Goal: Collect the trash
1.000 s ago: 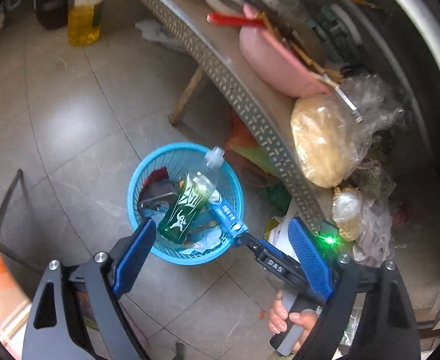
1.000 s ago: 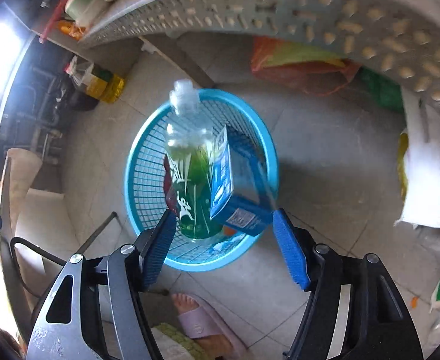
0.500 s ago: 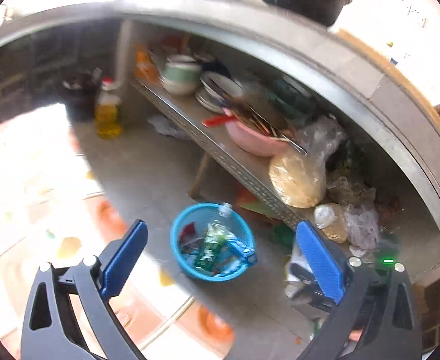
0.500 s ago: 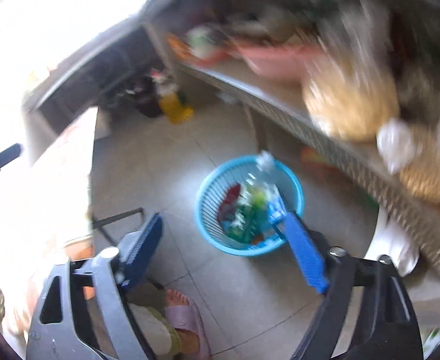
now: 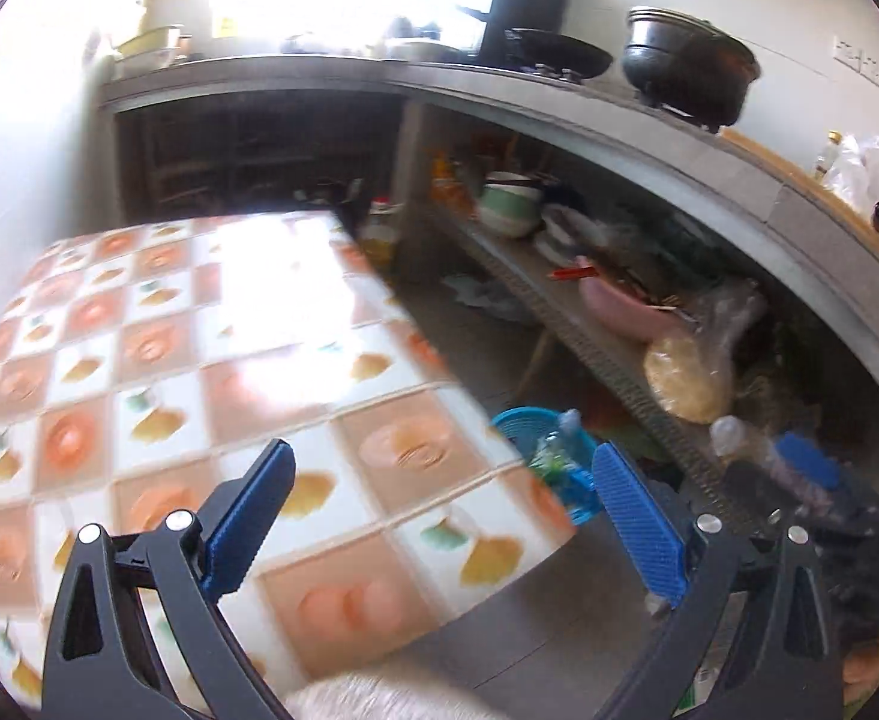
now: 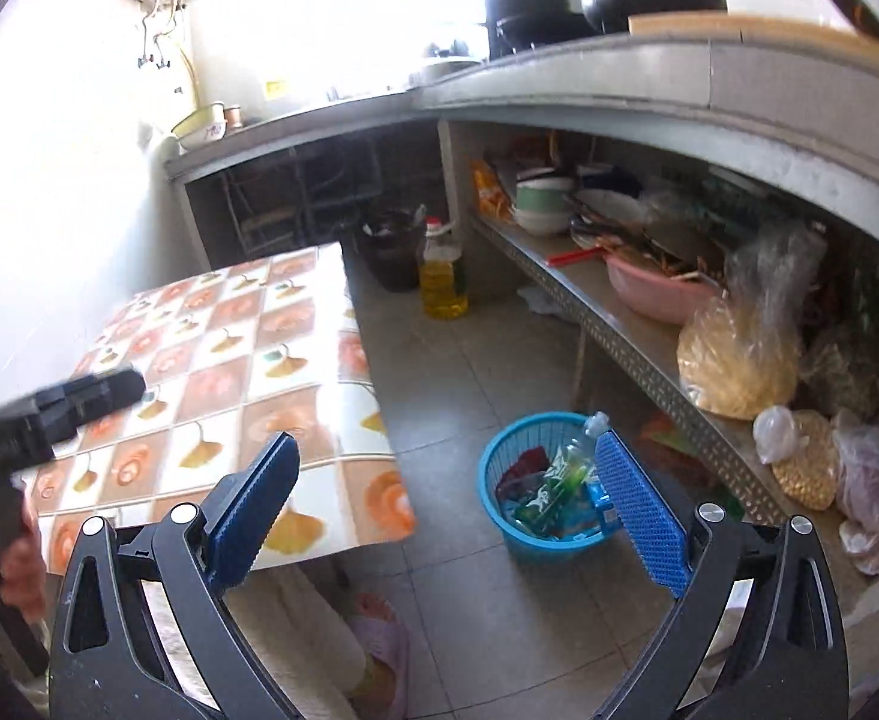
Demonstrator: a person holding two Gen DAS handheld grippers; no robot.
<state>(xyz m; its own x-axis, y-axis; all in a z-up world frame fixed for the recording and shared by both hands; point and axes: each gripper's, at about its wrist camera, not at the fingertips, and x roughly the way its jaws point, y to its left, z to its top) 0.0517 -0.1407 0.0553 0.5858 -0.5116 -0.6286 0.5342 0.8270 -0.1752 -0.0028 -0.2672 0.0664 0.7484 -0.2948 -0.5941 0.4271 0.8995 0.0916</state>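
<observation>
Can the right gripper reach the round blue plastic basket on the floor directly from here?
Probably yes. The right gripper is open and empty, and only bare floor tiles lie before the round blue plastic basket; the tiled-pattern table stands off to one side.

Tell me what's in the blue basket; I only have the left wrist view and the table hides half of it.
Observer: In the right wrist view the blue basket stands whole on the floor, with a green bottle leaning in it.
Operator: Anything else inside?
Observer: A blue carton beside the bottle and a red item.
Operator: Right gripper holding anything?
Observer: No. The right gripper has just been opening, with nothing between its jaws.
</observation>
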